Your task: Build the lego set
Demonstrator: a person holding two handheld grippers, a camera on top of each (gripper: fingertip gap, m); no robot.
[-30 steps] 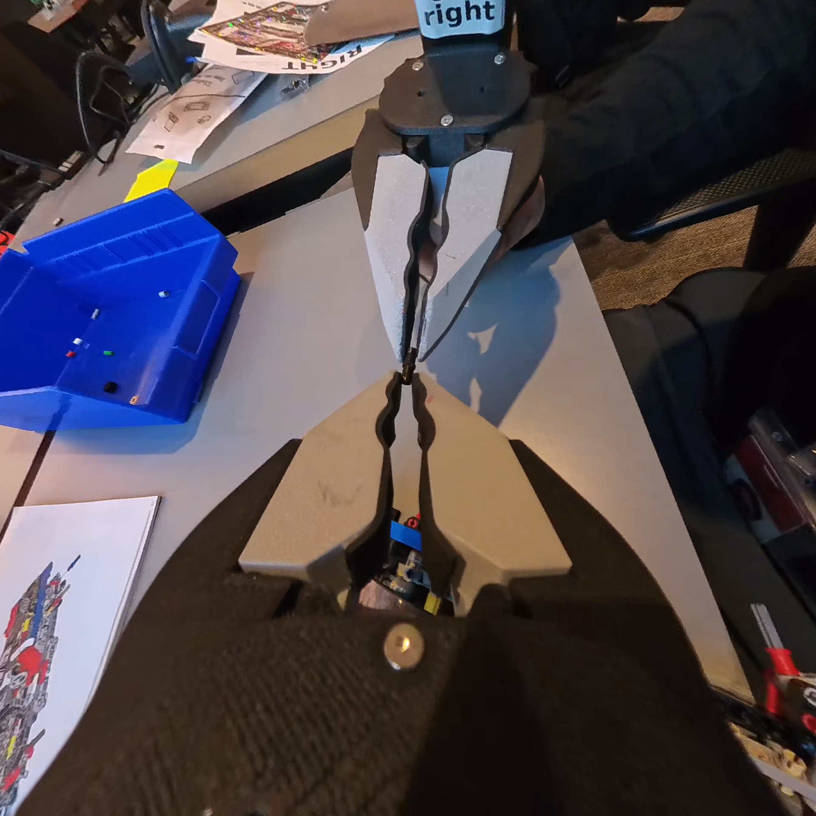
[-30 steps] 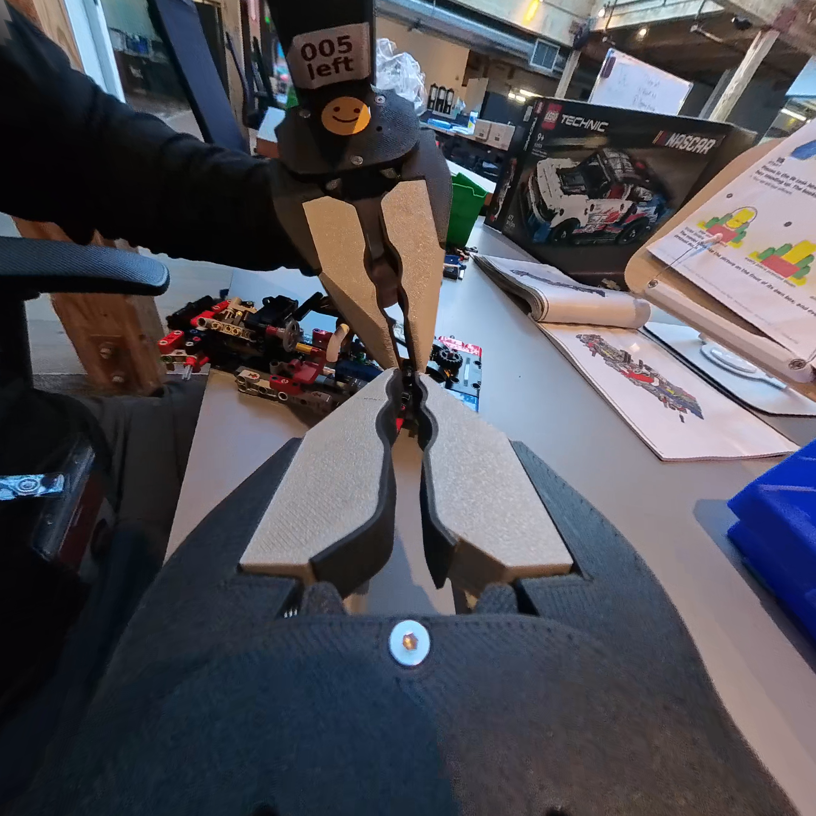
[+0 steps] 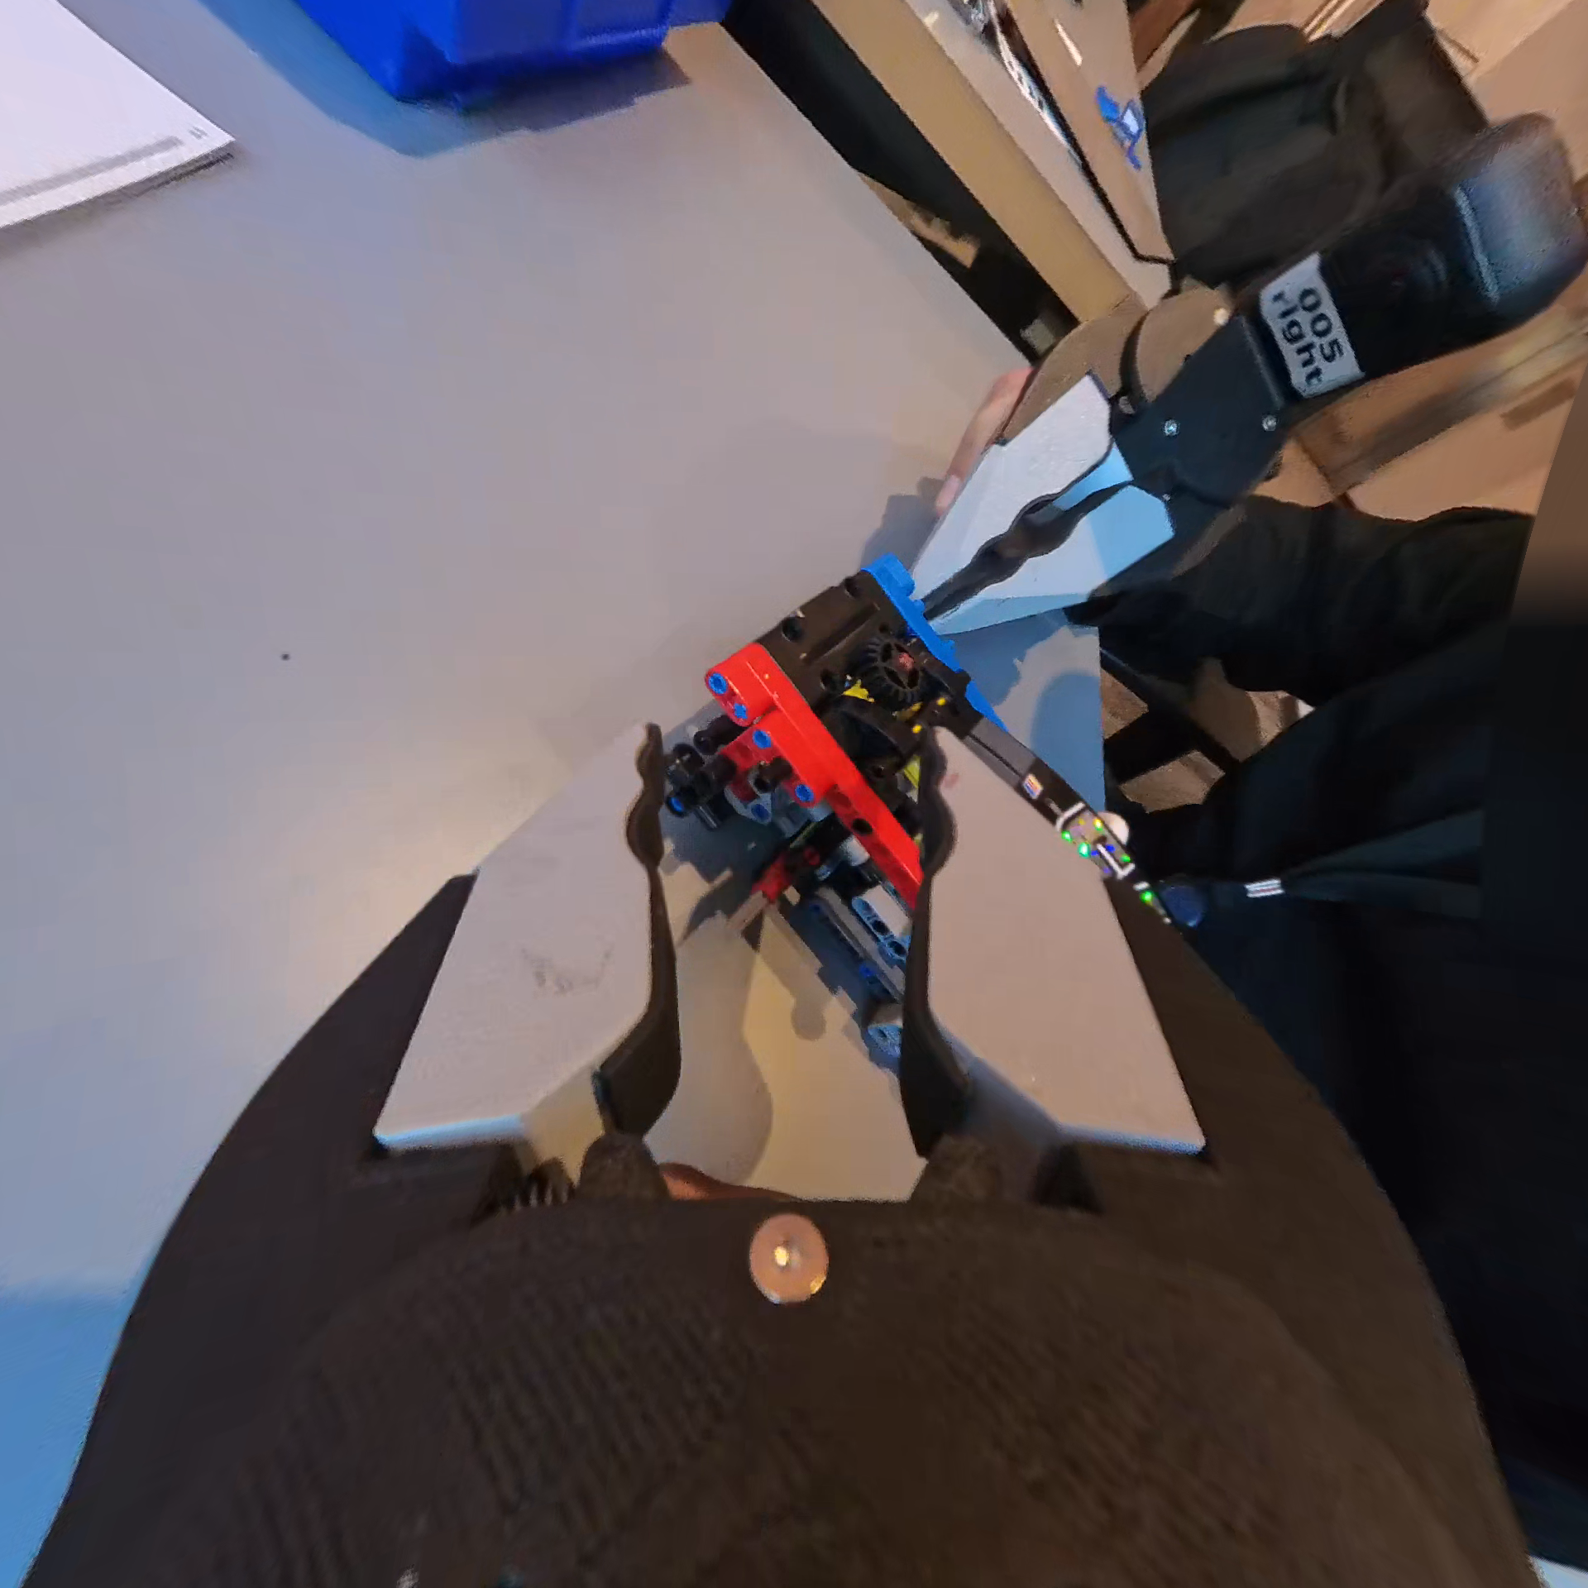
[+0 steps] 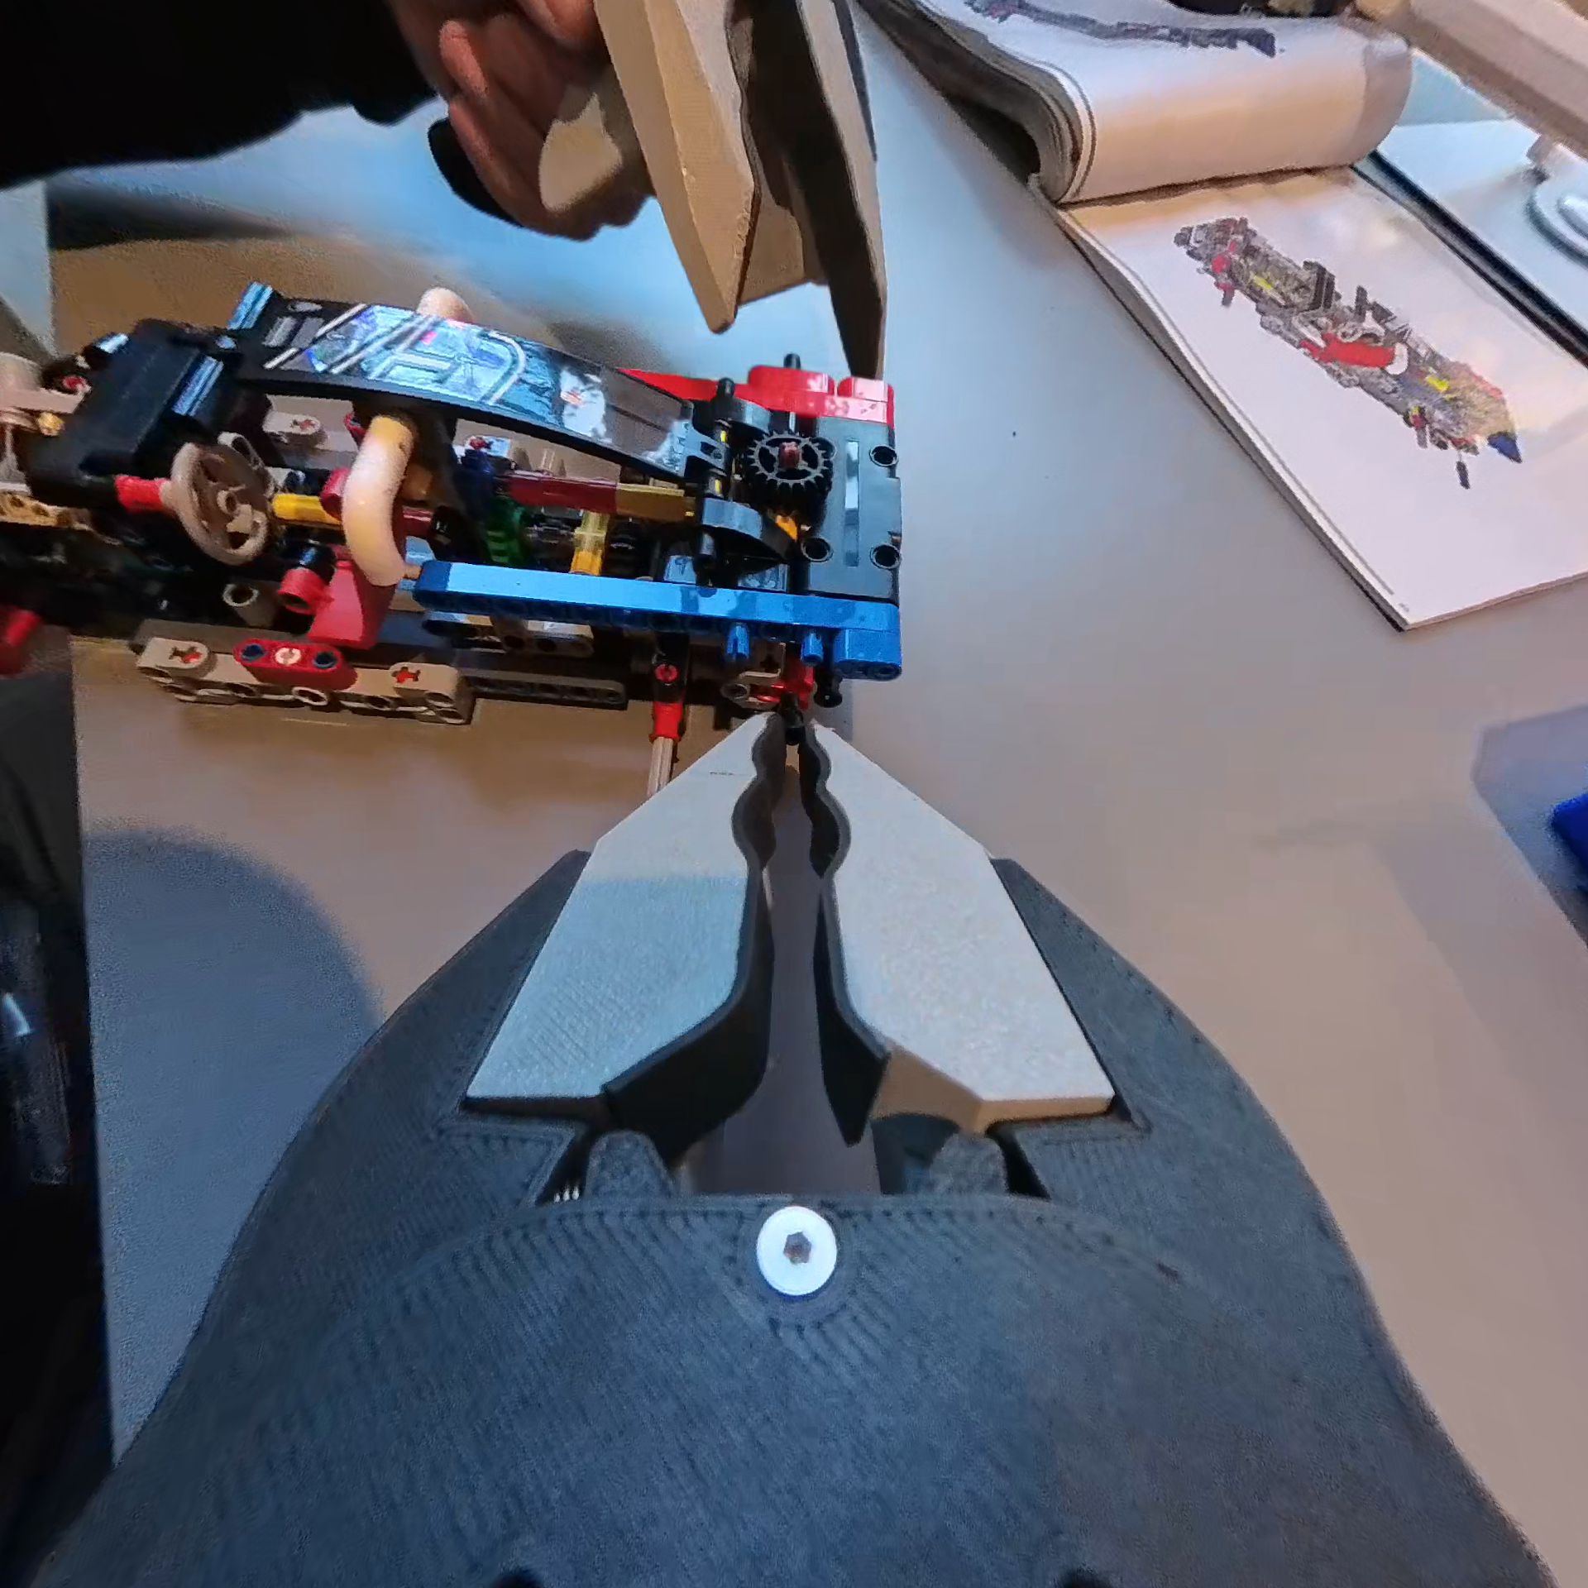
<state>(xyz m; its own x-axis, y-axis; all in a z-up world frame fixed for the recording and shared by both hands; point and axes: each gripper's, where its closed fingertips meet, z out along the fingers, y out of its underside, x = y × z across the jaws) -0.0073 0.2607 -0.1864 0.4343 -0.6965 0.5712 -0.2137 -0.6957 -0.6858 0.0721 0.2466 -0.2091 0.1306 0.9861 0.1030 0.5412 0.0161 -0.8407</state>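
While both tools work at one end of it, the grey table [image 3: 344, 447] fills most of each view. The half-built lego car [image 4: 481, 516] lies lengthways across the upper left of the right wrist view. It has a long blue beam along its near side and a printed dark panel arching over the top, with a black gear near its right end. In the left wrist view that same end sits dead centre, and a red beam faces the camera.

Upper right in the right wrist view, an open instruction booklet [image 4: 1375, 447] shows a colour picture of the model, and a thicker booklet [image 4: 1160, 94] lies just above it. A blue bin [image 3: 516, 43] sits at the top edge of the left wrist view. Its corner peeks in at the right edge of the other view.

The left gripper [image 3: 790, 765] is spread wide, the car's red-and-black end fills the gap, and both fingers look pressed against it. The right gripper [image 4: 789, 730] is drawn narrow, with its tips pinched on what looks like a small dark pin [image 4: 795, 720] right under the blue beam's end.

A white label [image 3: 1310, 331] with dark lettering rides on the right gripper's body, upper right in the left wrist view.
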